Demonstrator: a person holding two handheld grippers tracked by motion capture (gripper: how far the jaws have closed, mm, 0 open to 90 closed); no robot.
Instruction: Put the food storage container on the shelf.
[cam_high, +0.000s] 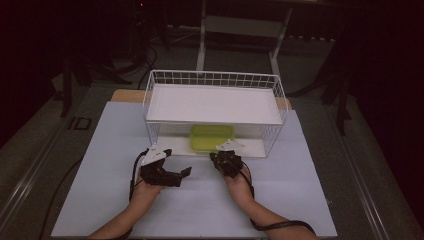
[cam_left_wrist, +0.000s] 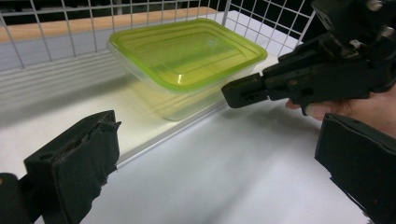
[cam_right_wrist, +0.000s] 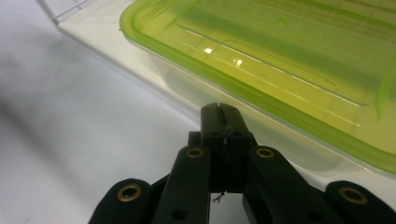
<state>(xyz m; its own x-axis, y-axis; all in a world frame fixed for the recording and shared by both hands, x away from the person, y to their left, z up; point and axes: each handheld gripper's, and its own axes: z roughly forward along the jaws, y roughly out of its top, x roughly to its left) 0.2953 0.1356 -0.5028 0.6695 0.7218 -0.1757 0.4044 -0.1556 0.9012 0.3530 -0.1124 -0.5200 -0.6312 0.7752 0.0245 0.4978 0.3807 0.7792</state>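
Right gripper view has the right gripper (cam_right_wrist: 219, 122), jaws clenched empty, before a green-lidded plastic container (cam_right_wrist: 280, 70). It looks light, slick; grip its rim. Left gripper (cam_left_wrist: 219, 168) gapes.

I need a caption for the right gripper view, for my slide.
Closed right gripper pointing at the side of a clear box with a green lid.

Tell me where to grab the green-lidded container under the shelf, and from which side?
Take the container by its near lid rim, coming in low from the rack's open front. The shelf above blocks a top grab, and the lid's lip overhangs the clear body. The open left gripper probably suits; the right gripper is shut.
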